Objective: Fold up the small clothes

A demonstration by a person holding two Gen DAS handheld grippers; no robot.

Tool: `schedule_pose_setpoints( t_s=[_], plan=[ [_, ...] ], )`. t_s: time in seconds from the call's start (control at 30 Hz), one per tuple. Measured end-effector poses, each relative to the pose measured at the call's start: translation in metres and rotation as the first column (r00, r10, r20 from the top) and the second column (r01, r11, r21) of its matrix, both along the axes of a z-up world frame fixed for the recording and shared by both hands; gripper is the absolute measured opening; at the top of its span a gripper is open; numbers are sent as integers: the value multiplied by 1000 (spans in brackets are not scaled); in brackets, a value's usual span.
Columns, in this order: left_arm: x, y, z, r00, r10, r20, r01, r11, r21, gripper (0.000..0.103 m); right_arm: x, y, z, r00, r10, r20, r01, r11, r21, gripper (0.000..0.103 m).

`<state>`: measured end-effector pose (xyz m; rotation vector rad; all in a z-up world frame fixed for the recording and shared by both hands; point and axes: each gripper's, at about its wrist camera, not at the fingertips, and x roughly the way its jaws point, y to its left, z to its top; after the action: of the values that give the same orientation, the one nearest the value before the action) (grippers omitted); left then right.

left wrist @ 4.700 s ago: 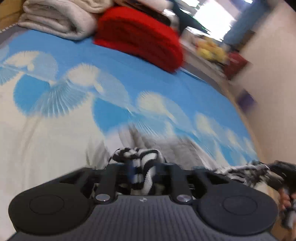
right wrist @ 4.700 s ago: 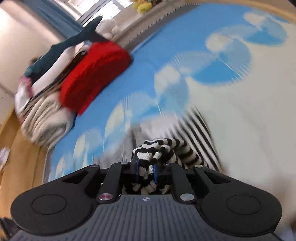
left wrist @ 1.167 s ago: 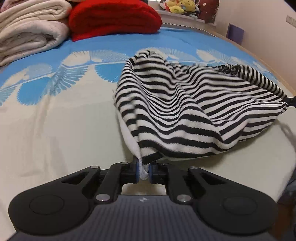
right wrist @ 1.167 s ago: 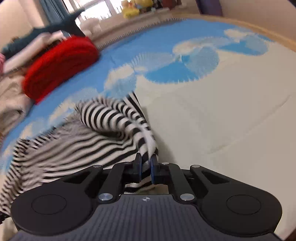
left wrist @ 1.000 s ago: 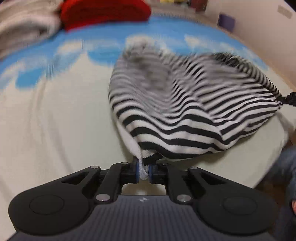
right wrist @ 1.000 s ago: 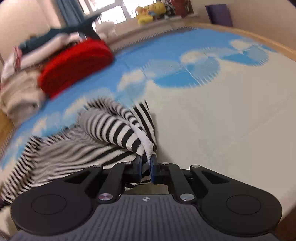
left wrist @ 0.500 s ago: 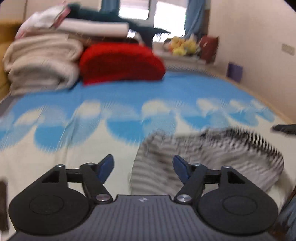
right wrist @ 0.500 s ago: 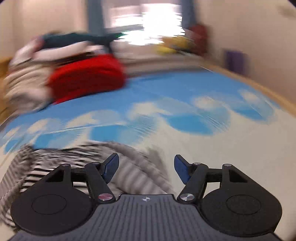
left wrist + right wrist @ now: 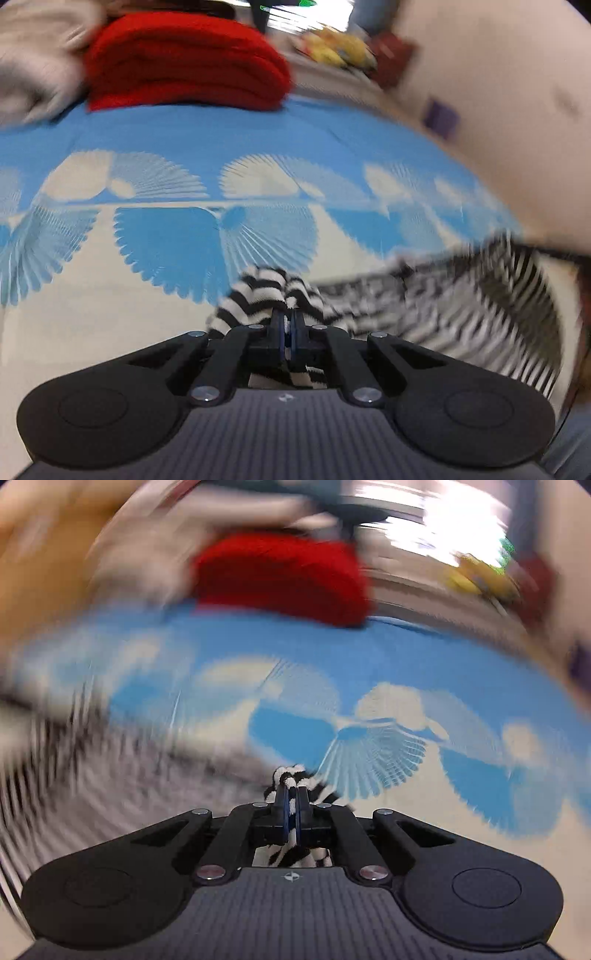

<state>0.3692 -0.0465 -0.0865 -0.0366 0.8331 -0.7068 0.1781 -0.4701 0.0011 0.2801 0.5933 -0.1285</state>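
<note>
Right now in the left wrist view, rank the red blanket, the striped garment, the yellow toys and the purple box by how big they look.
1. Striped garment and red blanket: too alike to rank, and the garment is much nearer and blurred.
2. Yellow toys.
3. Purple box.

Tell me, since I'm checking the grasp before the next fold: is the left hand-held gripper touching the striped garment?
Touching. The left wrist view shows the left hand-held gripper shut on a bunch of the striped garment, cloth pinched between its pads.

Black-and-white striped garment [image 9: 461, 306], seemingly stretched over bedsheet.
</note>
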Motion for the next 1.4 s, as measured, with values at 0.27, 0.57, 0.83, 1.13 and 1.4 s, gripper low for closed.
schedule_pose_setpoints(
  t_s=[0.27,0.57,0.83,1.13,1.4],
  plan=[
    [29,4,-35,977,209,-47,-208,977,43,2,39,-62,-83,866,-452,-216,467,884,20,0],
    [22,0,-32,983,180,-24,-178,982,68,3,-1,-23,-8,952,-299,70,302,952,-48,20],
    [21,0,-31,981,190,-27,-187,979,83,3,45,60,-57,972,161,-169,-190,966,-173,55],
    [21,3,-27,986,162,-32,-158,983,98,3,64,82,-67,950,217,-224,-276,920,-280,3],
    [25,10,-21,981,193,-35,-191,980,50,6,72,60,-44,999,41,-13,-43,980,-195,3]
  ],
)
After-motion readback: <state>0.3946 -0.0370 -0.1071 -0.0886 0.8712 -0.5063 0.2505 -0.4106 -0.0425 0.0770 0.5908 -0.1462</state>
